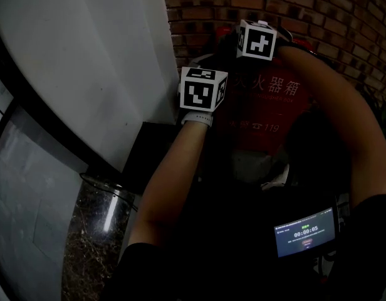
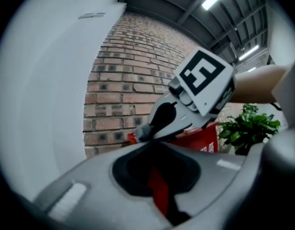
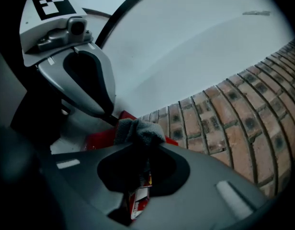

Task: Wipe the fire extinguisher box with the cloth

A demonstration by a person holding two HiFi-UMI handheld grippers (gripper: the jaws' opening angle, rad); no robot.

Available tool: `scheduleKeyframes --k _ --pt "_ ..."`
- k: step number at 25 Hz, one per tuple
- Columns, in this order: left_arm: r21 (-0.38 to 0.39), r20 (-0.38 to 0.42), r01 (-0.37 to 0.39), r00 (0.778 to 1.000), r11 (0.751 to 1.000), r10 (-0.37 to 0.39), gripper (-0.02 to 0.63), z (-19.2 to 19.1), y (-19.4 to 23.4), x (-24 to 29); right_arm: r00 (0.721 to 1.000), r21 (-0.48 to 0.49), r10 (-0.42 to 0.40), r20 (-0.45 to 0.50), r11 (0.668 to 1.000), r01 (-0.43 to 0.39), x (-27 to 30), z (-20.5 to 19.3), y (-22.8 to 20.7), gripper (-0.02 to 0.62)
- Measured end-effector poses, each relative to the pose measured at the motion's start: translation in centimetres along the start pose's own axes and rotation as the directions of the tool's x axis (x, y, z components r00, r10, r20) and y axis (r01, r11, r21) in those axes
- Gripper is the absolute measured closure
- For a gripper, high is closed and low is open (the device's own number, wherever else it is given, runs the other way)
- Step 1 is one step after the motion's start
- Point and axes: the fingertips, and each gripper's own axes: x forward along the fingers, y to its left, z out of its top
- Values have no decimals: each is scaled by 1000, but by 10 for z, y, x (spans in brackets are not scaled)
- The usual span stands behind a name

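Right gripper view — right hand-held gripper (image 3: 137,145) pinches cloth (image 3: 139,130) over fire extinguisher box (image 3: 100,139).

The cloth (image 3: 138,131) is seen as soft, fuzzy grey fabric. The box (image 1: 259,113) is finished smooth and faintly glossy. The brick wall (image 3: 233,114) is rough and matt, the panel (image 3: 186,47) smooth and matt.

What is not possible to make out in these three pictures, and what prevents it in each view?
Red fire extinguisher box with white print: head view, lower part lost in darkness between the person's arms.
Grey cloth: right gripper view, only a bunch shows above the fingers of the right gripper; the rest is hidden.
Small lit screen: head view, text too small.
Whether cloth touches box: no view settles it.
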Motion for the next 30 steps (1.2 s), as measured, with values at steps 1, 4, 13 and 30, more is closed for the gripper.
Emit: scheduleKeyframes --k 1,4,13,30 --pt "-4 -1 -1 1000 1000 1 604 1 -2 -2 1000 -16 4 3 1000 -4 -6 5 6 561" --pt "-6 1 3 1000 1000 -3 604 6 -10 -7 1000 -76 6 19 997 -4 -22 20 20 561" --pt "32 42 8 999 999 -10 604 36 -28 -14 993 -5 -115 -30 993 115 -65 -14 -28 560" --pt "31 48 82 995 996 -83 604 20 -28 39 966 -67 -184 -182 982 174 23 -96 -96 560"
